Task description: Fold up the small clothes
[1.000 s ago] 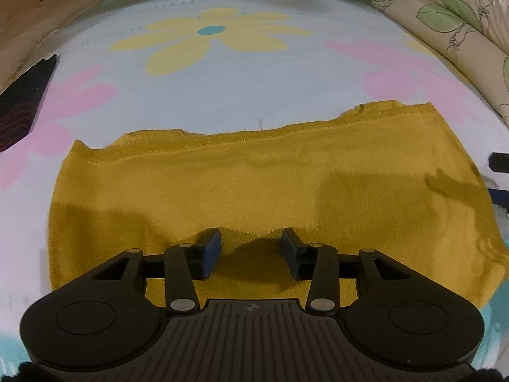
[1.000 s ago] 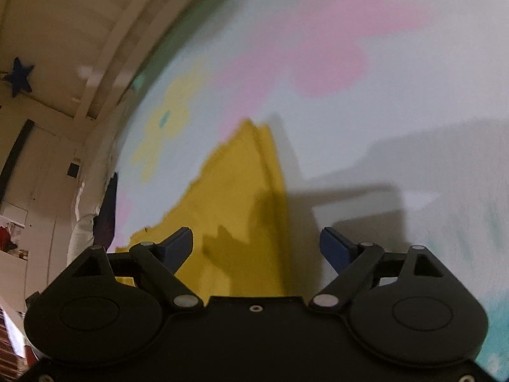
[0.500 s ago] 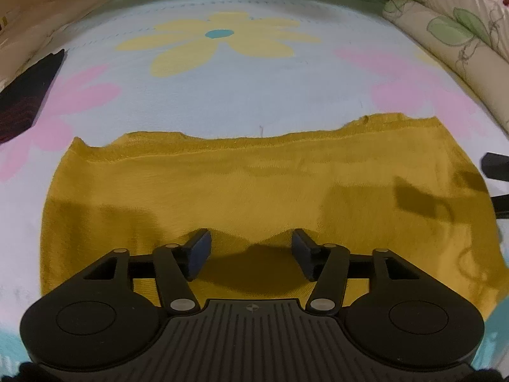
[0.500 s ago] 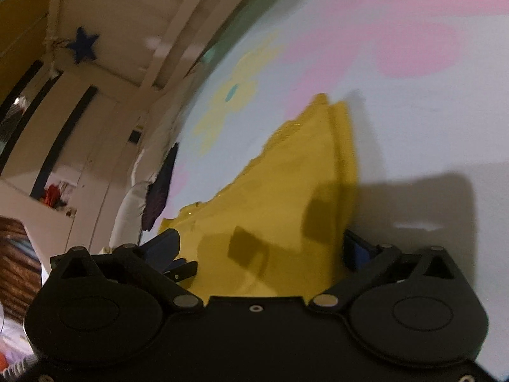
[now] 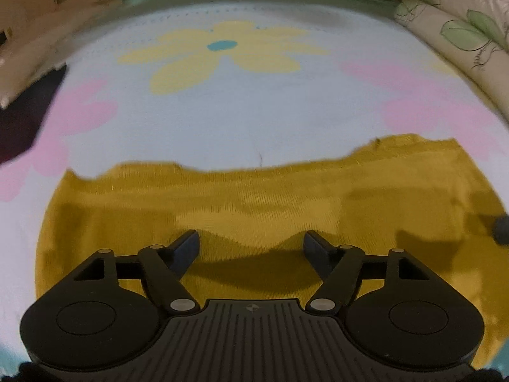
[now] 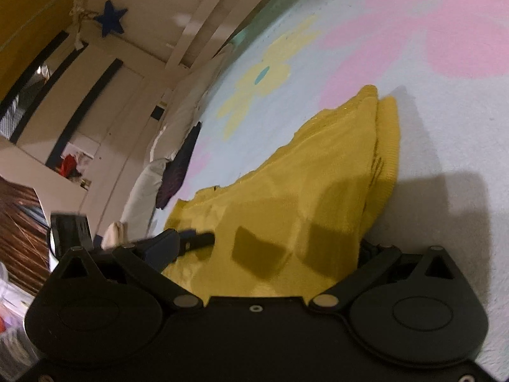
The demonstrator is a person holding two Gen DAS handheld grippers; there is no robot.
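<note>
A mustard-yellow knit garment (image 5: 270, 203) lies folded flat on the flowered bed sheet (image 5: 254, 111). My left gripper (image 5: 251, 248) hovers over its near edge, jaws opening wide. The cloth lies under them in a low ridge, and neither pad presses it. In the right wrist view the same garment (image 6: 302, 184) runs away from me, layered edges on the right. My right gripper (image 6: 264, 251) stands wide open at that end, the cloth between its jaws. The left finger (image 6: 162, 248) is free; the right one is hidden behind the fabric. The right gripper's tip (image 5: 501, 229) shows at the left view's edge.
A dark garment (image 5: 22, 117) lies at the sheet's left edge, seen also as the dark garment (image 6: 178, 165) beside white bedding. A leaf-print bolster (image 5: 461, 31) lines the right side. A wooden rail (image 5: 31, 16) borders the far left.
The left jaws have spread much wider and the cloth bump between them has flattened. The right gripper has rolled, opened fully and come in around the garment's right end.
</note>
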